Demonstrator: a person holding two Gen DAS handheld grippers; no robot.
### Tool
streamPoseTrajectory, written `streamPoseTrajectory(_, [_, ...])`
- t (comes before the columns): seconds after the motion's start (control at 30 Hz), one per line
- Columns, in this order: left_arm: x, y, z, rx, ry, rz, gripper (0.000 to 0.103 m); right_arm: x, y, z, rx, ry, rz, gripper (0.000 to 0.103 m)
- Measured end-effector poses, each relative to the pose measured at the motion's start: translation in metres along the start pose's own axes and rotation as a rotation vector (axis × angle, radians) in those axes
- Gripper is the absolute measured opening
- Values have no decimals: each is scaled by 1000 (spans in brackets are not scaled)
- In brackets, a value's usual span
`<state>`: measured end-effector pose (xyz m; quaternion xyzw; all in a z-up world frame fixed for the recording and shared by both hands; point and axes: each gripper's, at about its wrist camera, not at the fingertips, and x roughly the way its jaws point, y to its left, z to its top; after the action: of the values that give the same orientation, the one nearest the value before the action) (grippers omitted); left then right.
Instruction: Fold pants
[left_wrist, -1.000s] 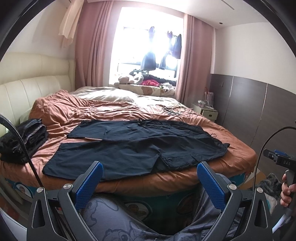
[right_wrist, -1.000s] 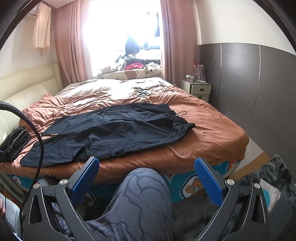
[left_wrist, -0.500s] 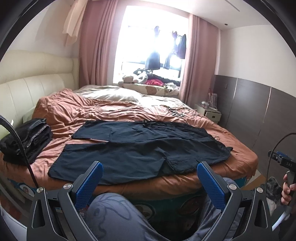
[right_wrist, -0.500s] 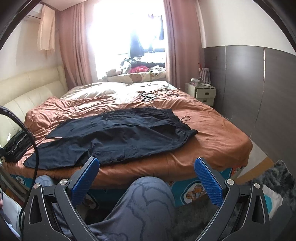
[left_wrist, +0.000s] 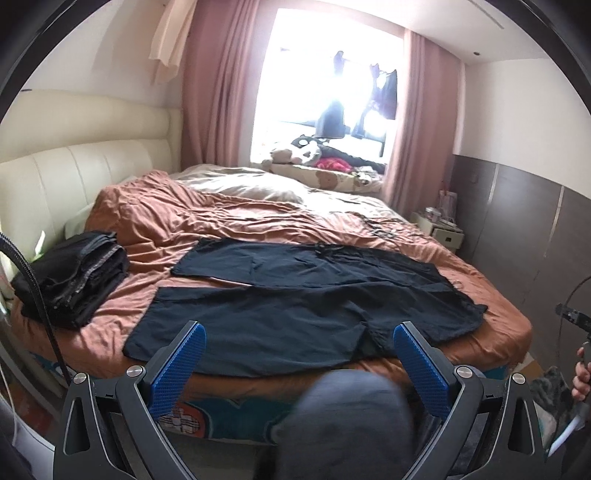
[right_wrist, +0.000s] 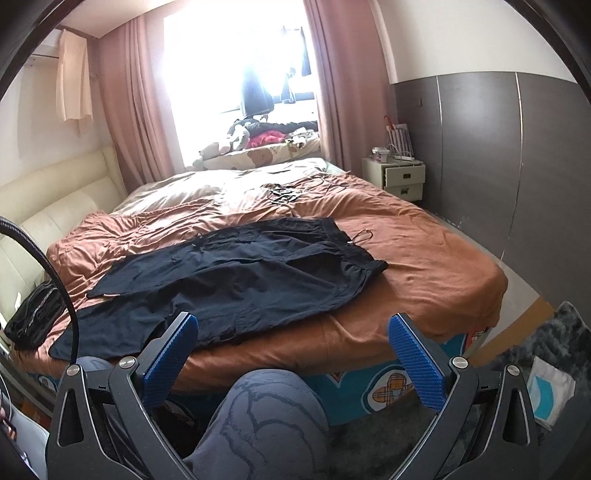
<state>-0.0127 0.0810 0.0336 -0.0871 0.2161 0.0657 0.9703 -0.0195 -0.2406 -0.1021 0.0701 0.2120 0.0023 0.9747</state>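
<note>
Bed: pants beyond claws

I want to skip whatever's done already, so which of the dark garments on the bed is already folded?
The black folded stack beside the headboard; the black pants lie spread flat.

We find no text, label, brand or number that we can read in either view; the printed pictures on the bed base carry no letters.
</note>
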Motion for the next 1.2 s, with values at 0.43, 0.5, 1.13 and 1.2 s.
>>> streamPoseTrajectory(0.43, [62, 56, -10, -73, 99, 93, 103, 58, -6, 23, 11, 27, 28, 103])
streamPoseTrajectory(0.5, [72, 68, -15, -97, 126, 116, 103, 70, -7, 23, 17, 52, 31, 103])
streamPoseTrajectory(1.13, [178, 141, -56, -239, 421, 311, 98, 169, 13, 53, 7, 313, -48, 103])
streamPoseTrajectory(1.2, [188, 143, -58, -256, 441, 308, 101, 176, 14, 58, 17, 328, -41, 103])
